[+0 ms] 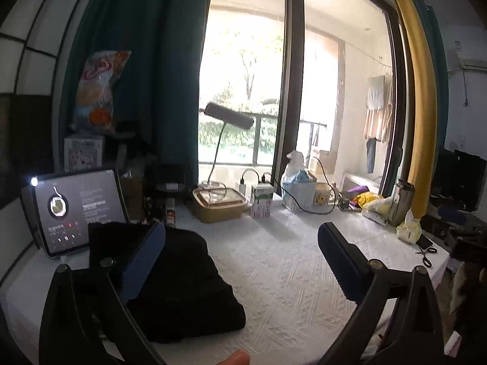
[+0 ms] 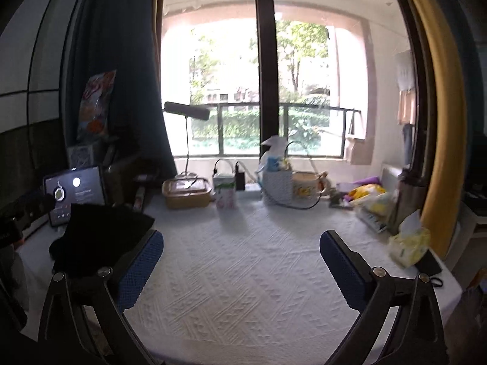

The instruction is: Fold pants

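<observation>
Blue textured pads on black fingers, nearest the lens in both views: left gripper (image 1: pixel 242 260) spread wide with nothing between the pads, right gripper (image 2: pixel 242 263) likewise spread wide over bare cloth, gripping nothing. A fingertip (image 1: pixel 236 359) just visible at 6 o'clock of the left view. White embossed tablecloth (image 2: pixel 243 273) under both tools. Black pants (image 1: pixel 185 286), folded into a compact bundle, lying on the cloth at about 8 o'clock of the left view, partly behind the left finger; the same bundle (image 2: pixel 97 237) at 9 o'clock of the right view, clear of the right gripper. Behind the pants, a tablet (image 1: pixel 76 210) propped upright with a lit dark screen, its white lines of text too small to read. Scissors (image 1: pixel 426 254) at 3 o'clock of the left view near the table edge, beside a yellow tissue pack (image 1: pixel 409 231). Farther back, at 12 o'clock, a tan lidded container (image 1: pixel 217 202), a small carton (image 1: pixel 261 202) with unreadable print, a white woven basket (image 1: pixel 299 193), and a mug (image 1: pixel 322 194). Desk lamp (image 1: pixel 228 115) rising above the container. At 10 o'clock, a box (image 1: pixel 83 152) with lettering too blurred to make out and a colourful bag (image 1: pixel 100 88) above it. Farthest, the window (image 2: pixel 261 91) with a balcony railing and trees.
</observation>
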{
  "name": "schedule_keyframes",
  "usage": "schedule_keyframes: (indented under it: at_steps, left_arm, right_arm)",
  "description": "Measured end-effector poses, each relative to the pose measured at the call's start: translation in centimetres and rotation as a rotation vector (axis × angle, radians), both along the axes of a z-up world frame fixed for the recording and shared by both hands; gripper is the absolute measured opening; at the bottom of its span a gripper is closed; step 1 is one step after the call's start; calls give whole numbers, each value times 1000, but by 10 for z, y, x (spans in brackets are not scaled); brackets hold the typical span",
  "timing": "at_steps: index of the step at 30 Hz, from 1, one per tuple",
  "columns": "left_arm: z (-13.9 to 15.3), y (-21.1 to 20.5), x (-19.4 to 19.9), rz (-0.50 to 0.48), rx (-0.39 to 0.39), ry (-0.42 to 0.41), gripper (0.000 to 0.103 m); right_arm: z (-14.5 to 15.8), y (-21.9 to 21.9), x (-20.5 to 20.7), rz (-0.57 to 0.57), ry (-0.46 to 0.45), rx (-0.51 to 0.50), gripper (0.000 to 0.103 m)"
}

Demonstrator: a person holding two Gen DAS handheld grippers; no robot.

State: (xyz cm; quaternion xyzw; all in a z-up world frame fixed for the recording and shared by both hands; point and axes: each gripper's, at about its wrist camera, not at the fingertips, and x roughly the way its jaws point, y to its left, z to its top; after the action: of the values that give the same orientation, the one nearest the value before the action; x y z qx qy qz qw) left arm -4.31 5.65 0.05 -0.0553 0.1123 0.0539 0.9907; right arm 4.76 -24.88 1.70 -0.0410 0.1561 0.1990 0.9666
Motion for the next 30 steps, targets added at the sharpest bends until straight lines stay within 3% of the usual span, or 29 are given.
schedule_keyframes:
  at_steps: [10,30]
  left_arm:
    - [7,-10,-9,88,102,-32,101]
    - [-13,0,-4,66,40,33,101]
  right_arm:
    - [8,-2,-11,-1,-29,21,103]
    - [-12,23,3,14,12,-31,103]
